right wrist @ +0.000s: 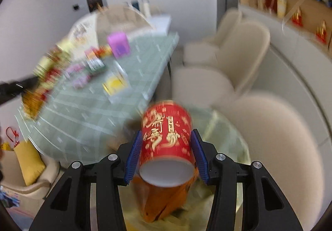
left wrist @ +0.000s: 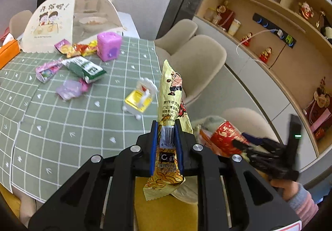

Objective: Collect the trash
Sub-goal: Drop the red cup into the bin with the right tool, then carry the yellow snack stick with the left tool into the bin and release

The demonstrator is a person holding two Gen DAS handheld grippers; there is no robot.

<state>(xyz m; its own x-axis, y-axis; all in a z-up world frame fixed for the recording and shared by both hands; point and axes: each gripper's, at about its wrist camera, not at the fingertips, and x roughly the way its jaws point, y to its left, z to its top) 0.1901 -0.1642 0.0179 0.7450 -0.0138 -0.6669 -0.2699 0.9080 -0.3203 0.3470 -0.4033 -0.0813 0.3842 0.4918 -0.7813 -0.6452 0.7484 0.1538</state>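
Clearly unfinished: the left gripper (left wrist: 167, 144) pinches a yellow wrapper (left wrist: 171, 94), and the right gripper (right wrist: 166, 152) clamps a red cup (right wrist: 166, 137). Several wrappers (left wrist: 83, 67) lie ahead-left on the table (left wrist: 62, 127), uncollected.

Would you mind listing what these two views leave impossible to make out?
- Right wrist view: motion blur smears the table's wrappers; none can be identified.
- Right wrist view: the red paper cup covers the bag below it; only an orange wrapper shows there.
- Left wrist view: the right hand-held gripper is blurred; its fingers cannot be made out.
- Left wrist view: the left hand-held gripper covers the middle of the yellow snack wrapper.
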